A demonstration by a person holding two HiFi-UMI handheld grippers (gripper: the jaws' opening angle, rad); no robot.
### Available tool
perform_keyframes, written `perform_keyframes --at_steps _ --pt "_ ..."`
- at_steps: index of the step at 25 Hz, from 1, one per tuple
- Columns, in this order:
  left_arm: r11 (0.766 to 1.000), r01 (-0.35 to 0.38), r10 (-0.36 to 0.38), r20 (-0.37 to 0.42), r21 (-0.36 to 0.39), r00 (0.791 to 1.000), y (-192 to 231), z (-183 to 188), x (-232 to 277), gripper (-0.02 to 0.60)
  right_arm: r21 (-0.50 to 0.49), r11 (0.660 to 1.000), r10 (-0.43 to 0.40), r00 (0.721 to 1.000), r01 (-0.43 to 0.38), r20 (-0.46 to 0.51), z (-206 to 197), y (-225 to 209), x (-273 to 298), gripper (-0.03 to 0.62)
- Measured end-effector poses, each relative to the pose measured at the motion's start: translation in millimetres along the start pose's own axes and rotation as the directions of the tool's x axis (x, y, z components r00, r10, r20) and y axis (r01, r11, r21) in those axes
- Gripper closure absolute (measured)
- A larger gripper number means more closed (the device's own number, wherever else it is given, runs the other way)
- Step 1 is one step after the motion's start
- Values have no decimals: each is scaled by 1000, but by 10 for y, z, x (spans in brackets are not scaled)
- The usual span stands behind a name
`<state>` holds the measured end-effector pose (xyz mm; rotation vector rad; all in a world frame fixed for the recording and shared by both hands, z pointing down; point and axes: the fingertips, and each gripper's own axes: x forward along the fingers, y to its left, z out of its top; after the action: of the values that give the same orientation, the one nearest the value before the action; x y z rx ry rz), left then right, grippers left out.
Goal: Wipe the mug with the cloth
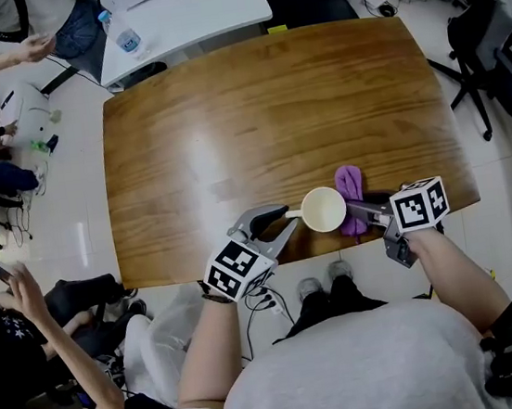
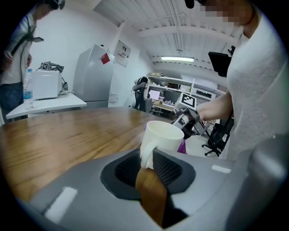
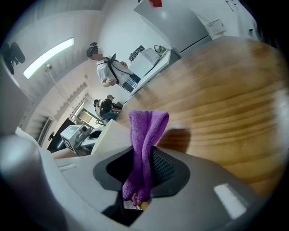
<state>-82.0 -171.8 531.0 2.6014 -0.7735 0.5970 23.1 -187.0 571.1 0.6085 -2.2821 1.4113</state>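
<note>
Water bottle (image 1: 124, 34): stands on the white table (image 1: 202, 5) at upper left; it has a blue label, with print too small to read.
Table (image 1: 255, 124): brown wood with a glossy top, and it carries no writing that can be read.
Left marker cube (image 1: 236, 269): black-and-white square patterns on its faces, no letters.
Left gripper (image 1: 286, 222): its jaws are clamped on the mug's handle, one dark ribbed pad on each side of it.
Mug (image 1: 323, 210): plain white and upright with its mouth up, near the table's near edge. The handle points left into the left gripper's jaws. No logo or print shows on its wall.
Cloth (image 1: 350, 191): purple, knitted-looking and bunched into a long fold. It lies just beside the mug's right side, and no tag is in sight.
Right gripper (image 1: 360, 211): its jaws are closed tight on the cloth, which sticks out beyond the tips toward the mug.
Right marker cube (image 1: 420, 204): black-and-white square patterns, as on the left one.
</note>
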Motion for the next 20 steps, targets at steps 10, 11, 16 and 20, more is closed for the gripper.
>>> perform_keyframes --at_steps 10,11,16,20 --pt "1000 1 -1 1 -10 1000 -154 -85 -55 518 -7 999 43 992 -43 115 97 309 -379 487" --pt "1000 0 0 2 -14 1000 -176 -97 -62 518 -4 999 51 991 -51 128 86 357 -417 487" --pt "999 -1 1 9 -35 1000 -276 -117 -83 520 15 994 105 979 -109 178 11 619 -548 487" --pt "1000 9 -9 1 -26 1000 -366 -126 -81 523 41 991 115 975 -125 188 -77 643 -497 486"
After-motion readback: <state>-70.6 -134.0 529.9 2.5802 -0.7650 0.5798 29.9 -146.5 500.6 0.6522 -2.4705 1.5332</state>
